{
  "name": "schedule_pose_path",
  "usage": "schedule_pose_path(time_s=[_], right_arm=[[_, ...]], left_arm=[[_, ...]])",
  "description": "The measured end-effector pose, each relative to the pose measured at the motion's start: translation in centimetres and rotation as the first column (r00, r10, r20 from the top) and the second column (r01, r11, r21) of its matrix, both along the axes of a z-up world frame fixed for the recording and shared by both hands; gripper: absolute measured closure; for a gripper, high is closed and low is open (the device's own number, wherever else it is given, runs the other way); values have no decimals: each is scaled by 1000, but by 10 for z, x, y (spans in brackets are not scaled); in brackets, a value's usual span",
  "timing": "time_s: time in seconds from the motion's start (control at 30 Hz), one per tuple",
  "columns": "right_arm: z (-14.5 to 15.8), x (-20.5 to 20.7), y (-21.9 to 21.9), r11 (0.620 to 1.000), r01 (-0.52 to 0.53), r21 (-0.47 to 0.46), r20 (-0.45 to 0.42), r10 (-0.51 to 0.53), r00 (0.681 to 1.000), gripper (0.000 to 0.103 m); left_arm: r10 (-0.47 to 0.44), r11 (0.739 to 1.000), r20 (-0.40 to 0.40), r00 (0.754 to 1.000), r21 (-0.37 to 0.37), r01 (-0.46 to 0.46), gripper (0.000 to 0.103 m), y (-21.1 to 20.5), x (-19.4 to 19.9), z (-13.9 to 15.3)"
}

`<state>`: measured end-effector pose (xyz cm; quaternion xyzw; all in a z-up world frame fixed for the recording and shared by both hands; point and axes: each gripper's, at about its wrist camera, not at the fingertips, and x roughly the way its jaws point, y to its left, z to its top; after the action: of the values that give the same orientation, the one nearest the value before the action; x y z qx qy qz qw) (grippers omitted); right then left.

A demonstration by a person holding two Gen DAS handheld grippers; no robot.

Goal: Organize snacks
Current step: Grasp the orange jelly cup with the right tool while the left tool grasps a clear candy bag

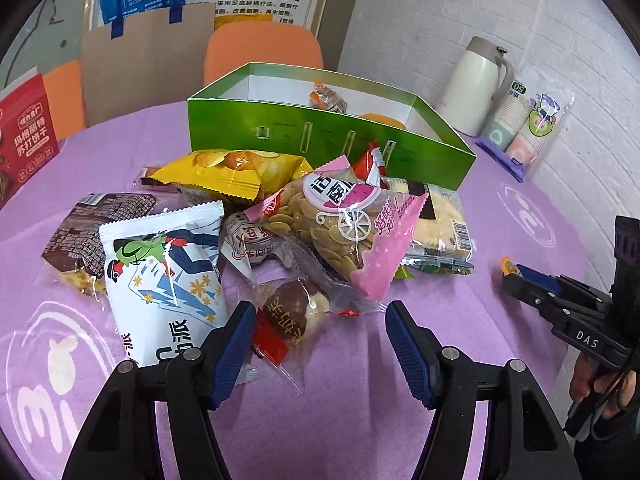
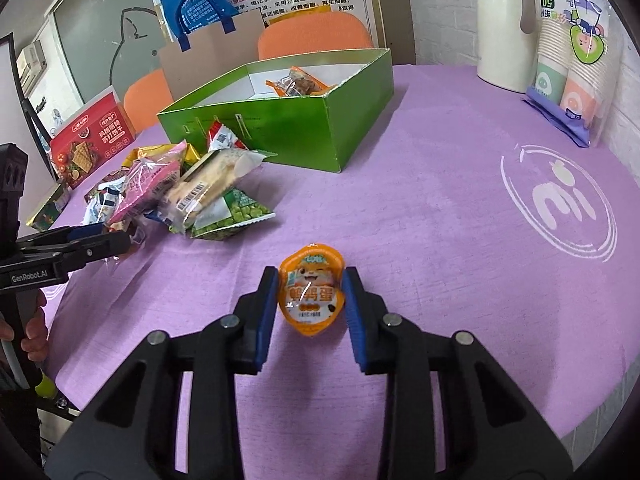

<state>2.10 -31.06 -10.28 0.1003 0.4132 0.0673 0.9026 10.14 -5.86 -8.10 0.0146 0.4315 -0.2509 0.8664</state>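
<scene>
Right gripper [image 2: 309, 300], fingers closed on orange egg pack [image 2: 311, 295] marked "鹌鹑蛋", low over purple table [image 2: 440, 208]. Left gripper [image 1: 320, 334], "GenRobot.AI", spread wide at snack pile [image 1: 248, 232]. Green box [image 2: 296, 136] behind.

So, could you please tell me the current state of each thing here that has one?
Green box: open, few snacks inside.
Orange packet: gripped between right gripper pads.
Left gripper: open, empty, over the snack pile.
Thermos: lid closed, upright.
Paper cups: stacked, wrapped.
</scene>
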Motion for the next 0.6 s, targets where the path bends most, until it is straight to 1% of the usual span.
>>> schedule_pose_path(time_s=[0.13, 0.2, 0.27, 0.3, 0.4, 0.43, 0.5, 0.53, 0.6], right_arm=[[-2, 1, 2, 1000, -9, 4, -6, 9, 1000, 69], [-3, 1, 3, 1000, -9, 1, -5, 9, 1000, 68], [-3, 1, 3, 1000, -7, 1, -6, 7, 1000, 68], [-3, 1, 3, 1000, -8, 1, -5, 8, 1000, 68], [-3, 2, 3, 1000, -6, 6, -3, 6, 1000, 68], [-3, 2, 3, 1000, -6, 5, -2, 6, 1000, 68], [-3, 2, 4, 1000, -8, -6, -1, 8, 1000, 68], [-3, 1, 5, 1000, -11, -16, -1, 11, 1000, 69], [-2, 0, 8, 1000, -15, -13, -5, 15, 1000, 69]], left_arm=[[-17, 1000, 5, 1000, 7, 17, 36, -2, 1, 1], [-19, 1000, 7, 1000, 9, 19, 33, -4, 4, 1], [-20, 1000, 7, 1000, 10, 20, 28, -5, 9, -1], [-20, 1000, 8, 1000, 8, 20, 27, -5, 10, -2], [-16, 1000, 6, 1000, -7, 16, 27, -4, 12, -4], [-18, 1000, 4, 1000, -3, 18, 28, -4, 11, -5], [-25, 1000, 3, 1000, 8, 25, 39, -5, 8, -5], [-26, 999, 0, 1000, 19, 26, 67, -5, 7, -5], [-31, 999, -24, 999, -16, 30, 71, 1, 5, -6]])
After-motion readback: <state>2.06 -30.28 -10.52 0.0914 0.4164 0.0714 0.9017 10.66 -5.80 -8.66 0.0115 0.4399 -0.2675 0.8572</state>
